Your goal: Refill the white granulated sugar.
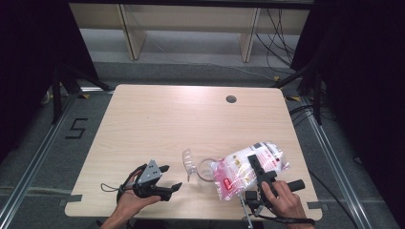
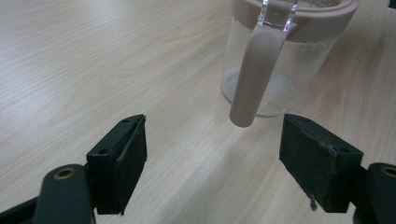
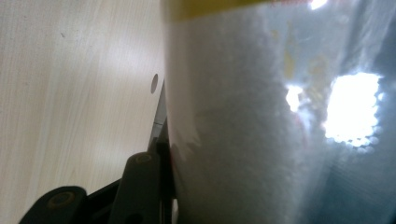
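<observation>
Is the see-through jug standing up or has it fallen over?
Standing up. The jug sits on its round base on the table, pink rim on top and handle hanging down its side.

Table top: pale wood-grain laminate, smooth, faint satin sheen. Jug: clear glossy glass or plastic; rim band and handle in matt beige plastic. Bag: thin glossy plastic film, crinkled, with white granular filling. Gripper pads: matt black, slightly rough, rubber-like. Jaw links: smooth black plastic.

Even overhead light, dark surround; glare and blur on the bag.
</observation>
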